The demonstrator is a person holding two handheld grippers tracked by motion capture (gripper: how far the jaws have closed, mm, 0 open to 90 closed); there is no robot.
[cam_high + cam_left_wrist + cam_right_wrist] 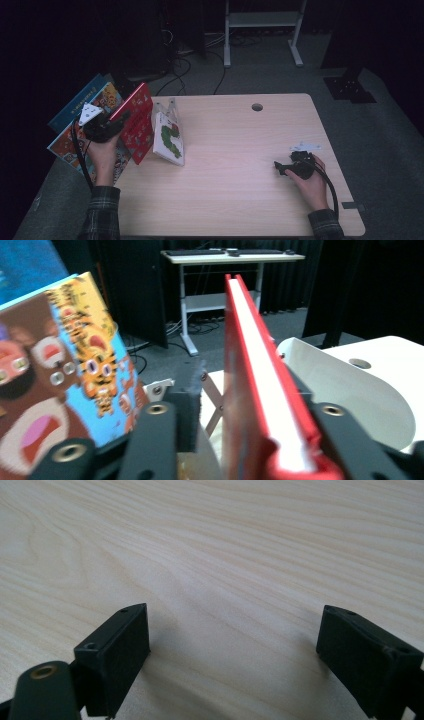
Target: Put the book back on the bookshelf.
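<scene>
At the left of the high view, the left gripper [117, 121] is being held up by the person's left hand [103, 152] over the table's [240, 165] left edge. A red book [139, 123] is being gripped on edge between its jaws; in the left gripper view the red book [252, 390] is seen rising from the lower centre of the frame, its white page block facing right and one black jaw being pressed against each cover.

Just right of the red book in the high view, a white book with a green caterpillar [168, 138] is being propped against a clear stand [167, 107]. At the far left, two colourful picture books [75, 127] are being leaned beyond the table edge; a tiger cover [75, 370] is being shown at the left of the left gripper view.

At the lower right of the high view, the right gripper [281, 167] is being rested on the tabletop under the right hand [311, 182]. In the right gripper view its jaws are being held wide apart over bare wood [225, 555], with nothing between them.
</scene>
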